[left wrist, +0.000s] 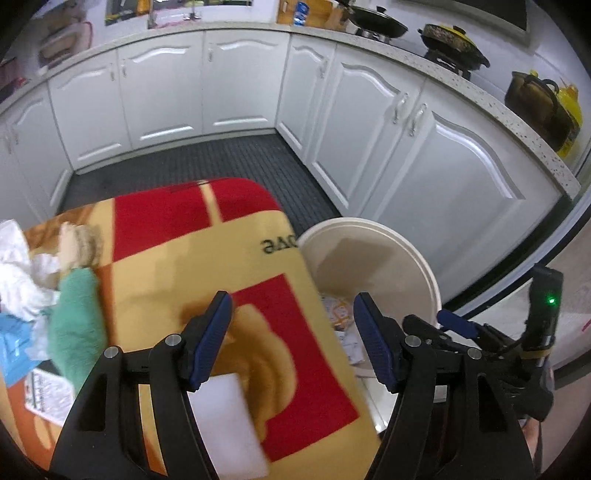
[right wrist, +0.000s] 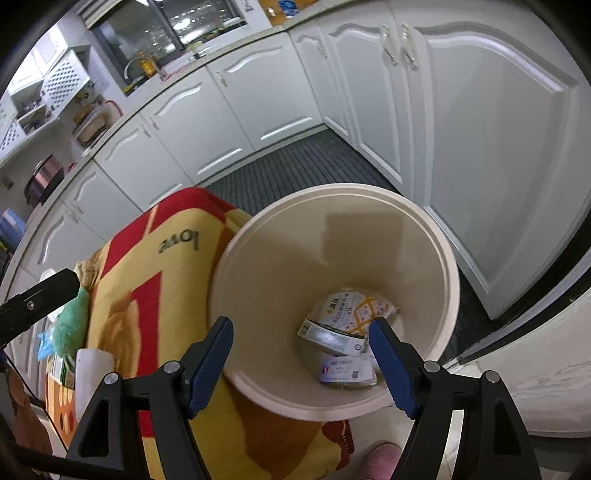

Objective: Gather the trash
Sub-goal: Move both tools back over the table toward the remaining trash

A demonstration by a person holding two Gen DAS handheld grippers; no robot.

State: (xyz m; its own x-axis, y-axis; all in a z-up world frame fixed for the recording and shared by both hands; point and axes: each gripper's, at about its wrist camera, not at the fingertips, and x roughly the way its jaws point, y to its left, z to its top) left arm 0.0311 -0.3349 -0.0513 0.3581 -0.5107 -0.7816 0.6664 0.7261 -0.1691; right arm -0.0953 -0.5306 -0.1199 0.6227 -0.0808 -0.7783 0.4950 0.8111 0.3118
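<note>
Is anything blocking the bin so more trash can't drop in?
No. The cream bin has no lid on, and only a few paper packets lie at its bottom. The right gripper hangs open above its mouth.

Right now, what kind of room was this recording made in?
A home kitchen, most likely. White cabinets run under a speckled counter holding a wok on a stove, and a sink tap sits below a window. A trash bin stands beside a blanket-covered table.
</note>
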